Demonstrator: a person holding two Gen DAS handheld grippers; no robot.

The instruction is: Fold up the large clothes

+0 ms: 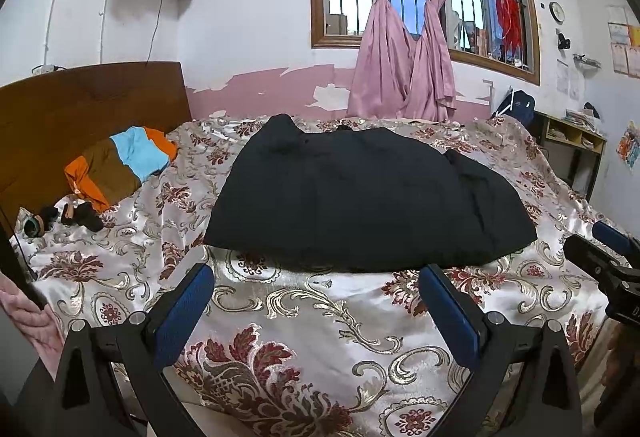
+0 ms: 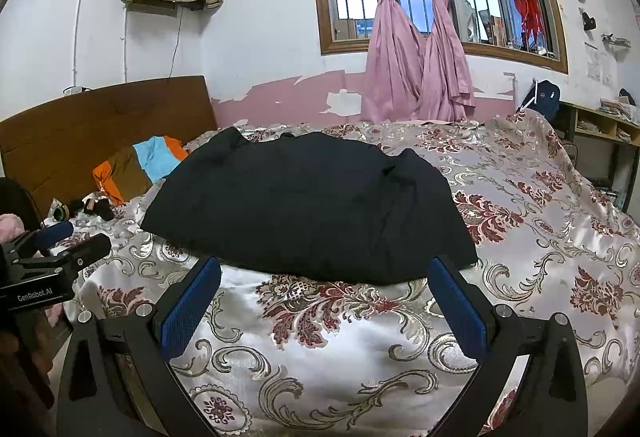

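A large black garment lies spread flat on the floral bedspread, with a flap folded over along its right side. It also shows in the right wrist view. My left gripper is open and empty, hovering just short of the garment's near edge. My right gripper is open and empty, also just short of the near edge, further right. The right gripper shows at the edge of the left wrist view, and the left gripper at the edge of the right wrist view.
An orange, brown and blue folded cloth and small dark items lie by the wooden headboard. Pink curtains hang at the barred window. A shelf unit stands beyond the bed's right side.
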